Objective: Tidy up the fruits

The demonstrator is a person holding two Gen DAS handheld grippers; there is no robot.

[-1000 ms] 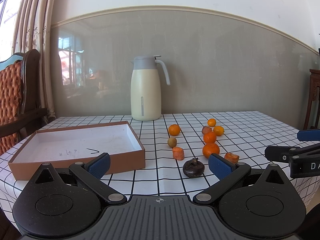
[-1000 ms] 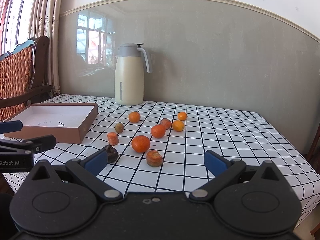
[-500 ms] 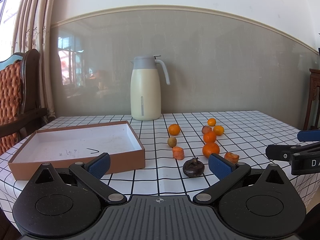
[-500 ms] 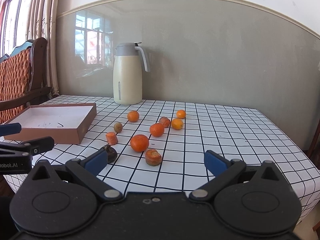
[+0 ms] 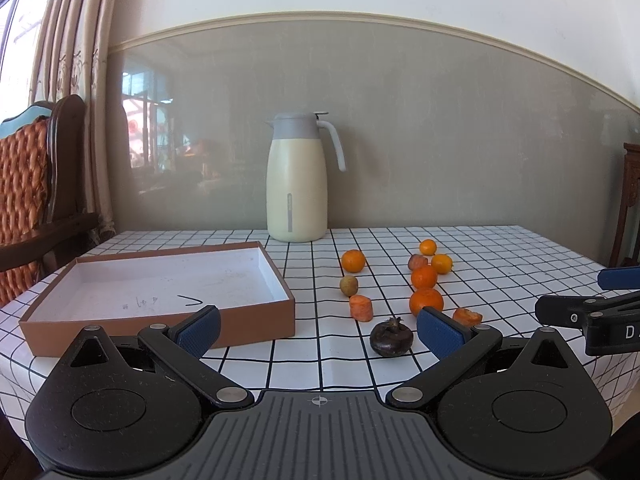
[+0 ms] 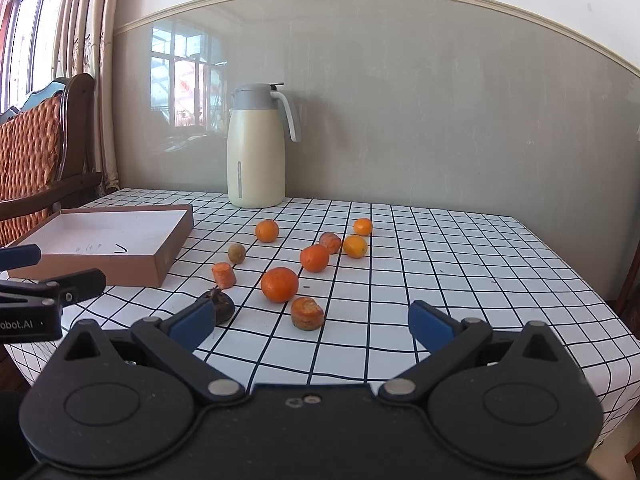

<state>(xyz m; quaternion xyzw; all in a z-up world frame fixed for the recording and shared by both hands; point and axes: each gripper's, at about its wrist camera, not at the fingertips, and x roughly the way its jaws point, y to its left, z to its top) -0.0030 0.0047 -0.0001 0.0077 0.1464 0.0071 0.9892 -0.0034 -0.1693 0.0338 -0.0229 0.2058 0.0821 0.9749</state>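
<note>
Several fruits lie loose on the checked tablecloth: oranges (image 5: pixel 426 301) (image 6: pixel 279 284), carrot pieces (image 5: pixel 361 307) (image 6: pixel 307 313), a dark mangosteen (image 5: pixel 391 337) (image 6: pixel 219 306) and a small brown-green fruit (image 5: pixel 348 285) (image 6: pixel 236 252). An empty brown cardboard box (image 5: pixel 160 284) (image 6: pixel 108 242) sits at the left. My left gripper (image 5: pixel 318 330) is open and empty, just short of the mangosteen. My right gripper (image 6: pixel 310 322) is open and empty, in front of the nearest carrot piece. Each gripper shows at the edge of the other's view.
A cream thermos jug (image 5: pixel 298 178) (image 6: pixel 256 146) stands at the back of the table (image 6: pixel 460 264) against the wall. A wooden chair (image 5: pixel 32 184) with an orange cushion stands at the left. The table's front edge is just below the grippers.
The right gripper has moved slightly forward and up, so the fruits sit a little lower and closer in its view. The left gripper has hardly moved.
</note>
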